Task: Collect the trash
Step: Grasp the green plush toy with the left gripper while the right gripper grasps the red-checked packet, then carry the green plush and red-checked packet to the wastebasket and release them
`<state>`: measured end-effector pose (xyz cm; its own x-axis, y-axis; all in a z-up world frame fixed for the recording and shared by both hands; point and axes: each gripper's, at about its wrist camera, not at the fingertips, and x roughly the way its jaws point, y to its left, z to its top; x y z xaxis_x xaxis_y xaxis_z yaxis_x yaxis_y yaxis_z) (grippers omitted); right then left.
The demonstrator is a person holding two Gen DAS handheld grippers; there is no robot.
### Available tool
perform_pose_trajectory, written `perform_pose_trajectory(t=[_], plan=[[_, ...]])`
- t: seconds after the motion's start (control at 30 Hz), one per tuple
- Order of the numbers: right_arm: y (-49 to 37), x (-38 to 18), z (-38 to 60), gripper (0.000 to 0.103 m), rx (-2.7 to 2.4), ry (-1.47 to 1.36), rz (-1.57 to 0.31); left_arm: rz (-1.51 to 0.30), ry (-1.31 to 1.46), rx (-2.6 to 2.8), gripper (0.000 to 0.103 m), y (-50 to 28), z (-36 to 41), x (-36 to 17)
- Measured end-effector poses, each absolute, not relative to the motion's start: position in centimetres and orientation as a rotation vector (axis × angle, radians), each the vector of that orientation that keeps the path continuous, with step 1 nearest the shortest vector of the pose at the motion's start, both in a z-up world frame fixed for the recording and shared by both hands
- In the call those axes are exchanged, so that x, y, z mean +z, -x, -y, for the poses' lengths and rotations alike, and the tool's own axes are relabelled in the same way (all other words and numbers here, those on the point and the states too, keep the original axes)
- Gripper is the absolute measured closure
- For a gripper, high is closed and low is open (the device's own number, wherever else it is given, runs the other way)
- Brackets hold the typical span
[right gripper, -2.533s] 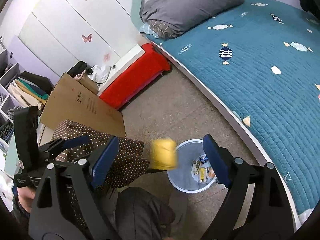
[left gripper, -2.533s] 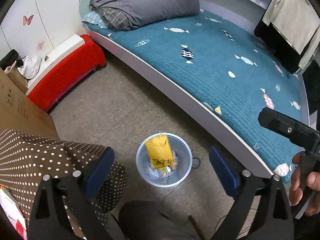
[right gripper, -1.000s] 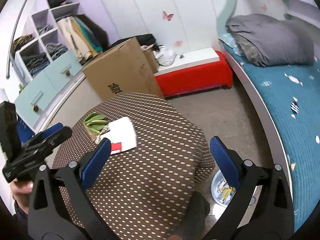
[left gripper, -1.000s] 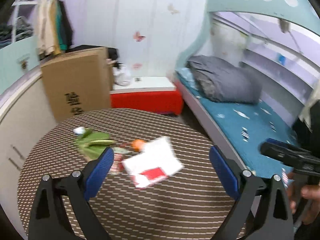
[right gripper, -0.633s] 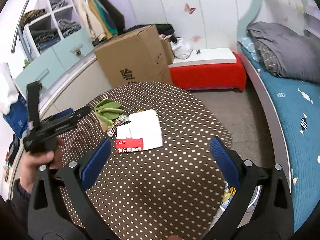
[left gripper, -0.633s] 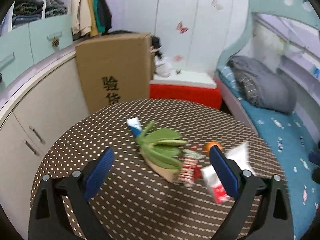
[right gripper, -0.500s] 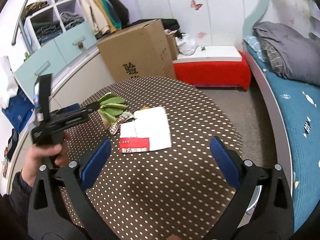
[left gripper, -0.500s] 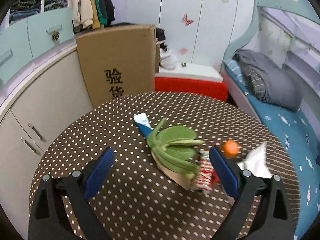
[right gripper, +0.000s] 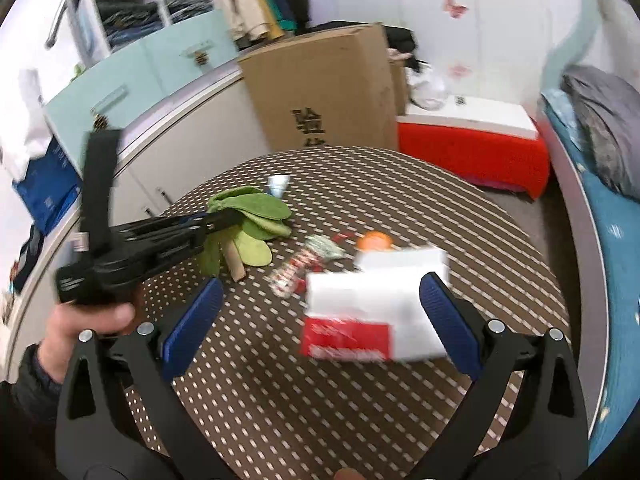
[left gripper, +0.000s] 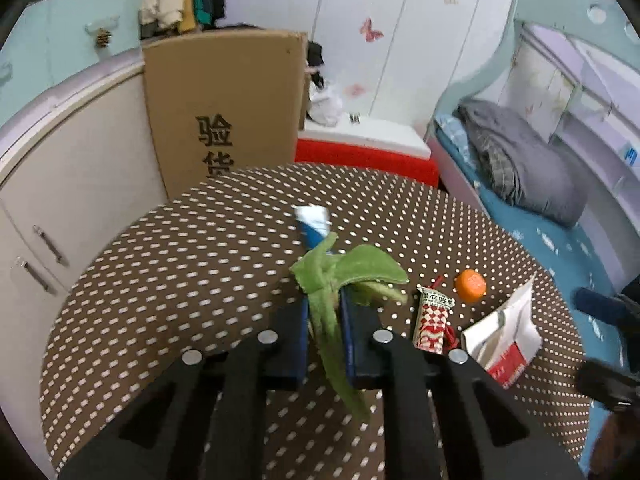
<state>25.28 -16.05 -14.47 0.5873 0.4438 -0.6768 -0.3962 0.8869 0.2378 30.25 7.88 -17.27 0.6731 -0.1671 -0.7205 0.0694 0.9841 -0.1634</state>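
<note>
My left gripper (left gripper: 324, 308) is shut on a green banana peel (left gripper: 344, 272), gripping one strip of it over the round dotted table (left gripper: 180, 280). From the right wrist view the left gripper (right gripper: 224, 218) holds the peel (right gripper: 256, 216) above a cardboard tube (right gripper: 236, 266). My right gripper (right gripper: 316, 300) is open and empty, just above a white and red paper packet (right gripper: 376, 304). A red and white snack wrapper (left gripper: 434, 318), a small orange (left gripper: 472, 286) and a blue and white wrapper (left gripper: 314, 222) lie on the table.
A big cardboard box (left gripper: 224, 100) stands behind the table against a curved cabinet (left gripper: 76, 152). A red bench (right gripper: 472, 152) and a bed with a teal cover (left gripper: 552, 232) are at the right. The bin is out of view.
Both grippers swung from the floor bin up to the table. The left gripper closed in on the banana peel and shut on it. The right gripper came down over the white packet.
</note>
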Motion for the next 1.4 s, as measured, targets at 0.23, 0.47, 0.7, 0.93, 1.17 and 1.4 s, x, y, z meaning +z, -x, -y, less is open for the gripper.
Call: perform_pose_trajectory(t=[0.23,0.47,0.7,0.93,1.17,1.4], plan=[[-27.9,-17.5,10.7,0.042,0.55,-0.015,-0.893,-0.783,0.19,-0.088,0.089,-25.2,-11.6,-16.2],[-29.7,-19.9,8.5,0.057,0.489,0.005,-0.951,-0.786,0.266,-0.058,0.089,-21.3,-14.5,-16.8],[-31.1,-19.9,6.5,0.062,0.449,-0.018,-0.965,-0.781,0.287,-0.067,0.089,-19.1,-14.8,-17.0],[-33.3,-19.4,5.7,0.062,0.395,-0.085,-0.977,-0.781,0.307,-0.069,0.089,-17.4,-15.1,-17.3],[-33.0,-20.0,4.3,0.087,0.397,0.025,-0.946,-0.772,0.314,-0.071,0.089,-16.8,-15.3,-17.0],[-28.8,-17.1,7.4,0.087,0.521,-0.021,-0.857,-0.748,0.307,-0.078,0.089,-16.2,-14.6,-15.7]])
